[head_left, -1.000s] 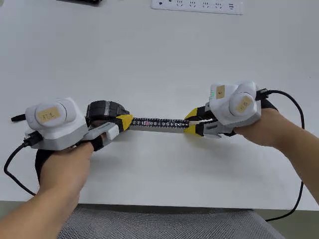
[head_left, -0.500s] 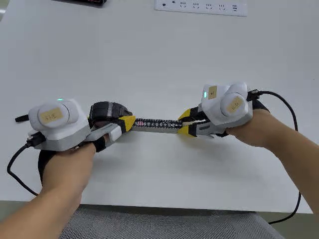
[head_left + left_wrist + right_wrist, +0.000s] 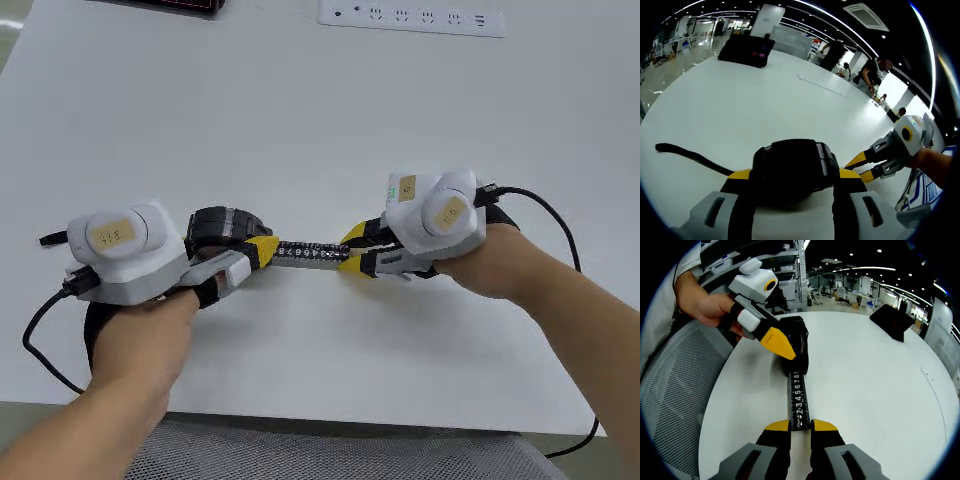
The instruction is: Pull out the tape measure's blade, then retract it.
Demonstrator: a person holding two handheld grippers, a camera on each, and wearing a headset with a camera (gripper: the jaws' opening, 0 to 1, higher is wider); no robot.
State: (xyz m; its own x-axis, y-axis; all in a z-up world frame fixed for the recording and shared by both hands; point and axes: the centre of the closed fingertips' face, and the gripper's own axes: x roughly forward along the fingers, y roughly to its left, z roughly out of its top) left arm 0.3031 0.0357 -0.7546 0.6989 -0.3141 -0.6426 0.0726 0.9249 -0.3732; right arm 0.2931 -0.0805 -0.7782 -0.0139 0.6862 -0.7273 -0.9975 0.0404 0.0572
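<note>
Left claw (image 3: 255, 248) is clamped across the black tape measure case (image 3: 222, 228), steadying it on the counter (image 3: 300, 120) as an anchor. A short run of blade (image 3: 310, 252) spans from that claw's tips to the right claw (image 3: 352, 250). The right claw is closed on the blade's end, judged so its travel stays controlled.

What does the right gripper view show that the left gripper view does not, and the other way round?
The right gripper view adds the blade with readable numbers, its end held by the right gripper with jaws shut on it, and a mesh chair beside the table. The left gripper view adds a black cord lying on the table, left of the case. Both show the black tape measure case clamped in the left gripper, the white table, and the opposite gripper.
</note>
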